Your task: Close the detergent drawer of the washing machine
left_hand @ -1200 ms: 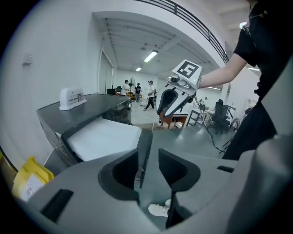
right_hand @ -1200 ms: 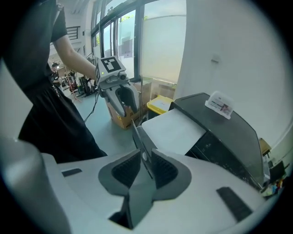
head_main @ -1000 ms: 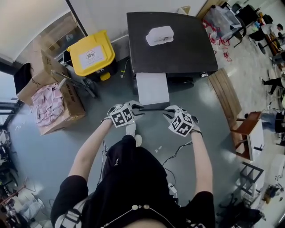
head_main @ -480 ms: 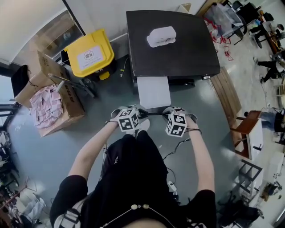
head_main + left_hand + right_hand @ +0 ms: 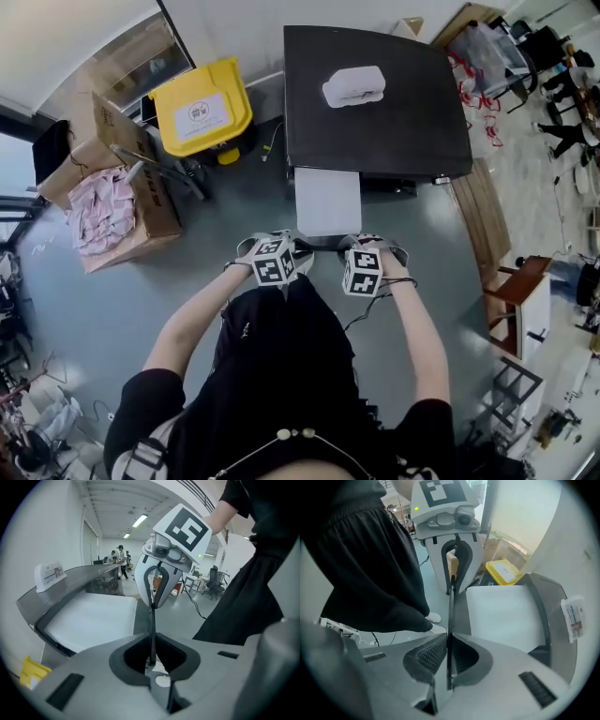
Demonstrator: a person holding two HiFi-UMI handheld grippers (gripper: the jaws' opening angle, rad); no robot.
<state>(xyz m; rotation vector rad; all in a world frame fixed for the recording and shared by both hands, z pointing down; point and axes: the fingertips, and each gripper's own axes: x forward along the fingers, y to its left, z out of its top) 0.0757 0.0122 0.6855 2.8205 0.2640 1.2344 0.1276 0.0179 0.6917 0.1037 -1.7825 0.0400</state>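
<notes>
Status: drawer [image 5: 327,202] is pulled well out of the washing machine [image 5: 375,103]. It sticks off the machine's front edge near the left front corner, out over the floor. It has a flat white top and a thin dark front lip [image 5: 319,242] across the end nearest the person.

On the lip's left end: left tongs [image 5: 296,247]. The jaws have just been closing, the front lip runs straight between them, and the pads look pinched on it in the left gripper view. On the right end: right tongs [image 5: 343,247], pointing steeply down. The jaws just eased apart a touch, but the lip is between the pads and reads as gripped.

Handling, my guess: it's a light plastic tray on slides, so slide friction matters more than weight. It's stiff enough to push, but the lip is thin and smooth, so it may flex or slip out of a pinch. With that much overhang it will likely rack if pushed off-centre, so holding both ends is right. Push both ends evenly, straight back toward the machine's front edge. Bear on the lip's face rather than trusting the pinch. Don't slam the last bit, since a plastic catch could crack.

The white box [image 5: 353,86] on the machine's top, toward the back edge, is out of the path.
</notes>
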